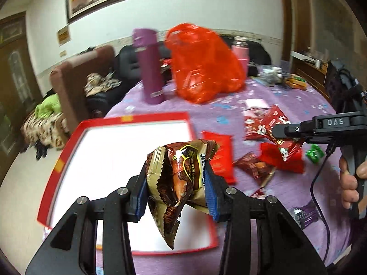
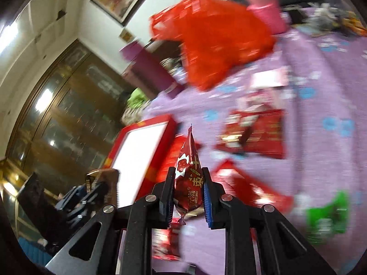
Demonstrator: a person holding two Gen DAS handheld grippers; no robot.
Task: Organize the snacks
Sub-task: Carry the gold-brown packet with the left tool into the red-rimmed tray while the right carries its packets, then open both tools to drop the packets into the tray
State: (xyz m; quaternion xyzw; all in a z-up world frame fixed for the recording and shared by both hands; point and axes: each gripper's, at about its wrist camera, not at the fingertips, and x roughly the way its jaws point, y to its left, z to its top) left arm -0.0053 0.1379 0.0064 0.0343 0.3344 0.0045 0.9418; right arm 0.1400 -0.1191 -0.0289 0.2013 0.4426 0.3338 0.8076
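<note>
My left gripper (image 1: pixel 177 183) is shut on a brown and gold snack packet (image 1: pixel 181 183), held above the near right part of a red-rimmed box with a white inside (image 1: pixel 75 135). My right gripper (image 2: pixel 188 190) is shut on a red snack packet (image 2: pixel 189 176); in the left wrist view it (image 1: pixel 278 133) holds that packet (image 1: pixel 283 142) above loose red packets (image 1: pixel 220 158) on the purple tablecloth (image 1: pixel 229 105). The box also shows in the right wrist view (image 2: pixel 146 123), to the left of the held packet.
A purple flask (image 1: pixel 150 68), an orange-red plastic bag (image 1: pixel 204 64) and a pink bottle (image 1: pixel 240 50) stand at the back of the table. A green packet (image 1: pixel 315 153) and a dark purple packet (image 1: pixel 305 213) lie to the right. A brown chair (image 1: pixel 68 80) stands at the left.
</note>
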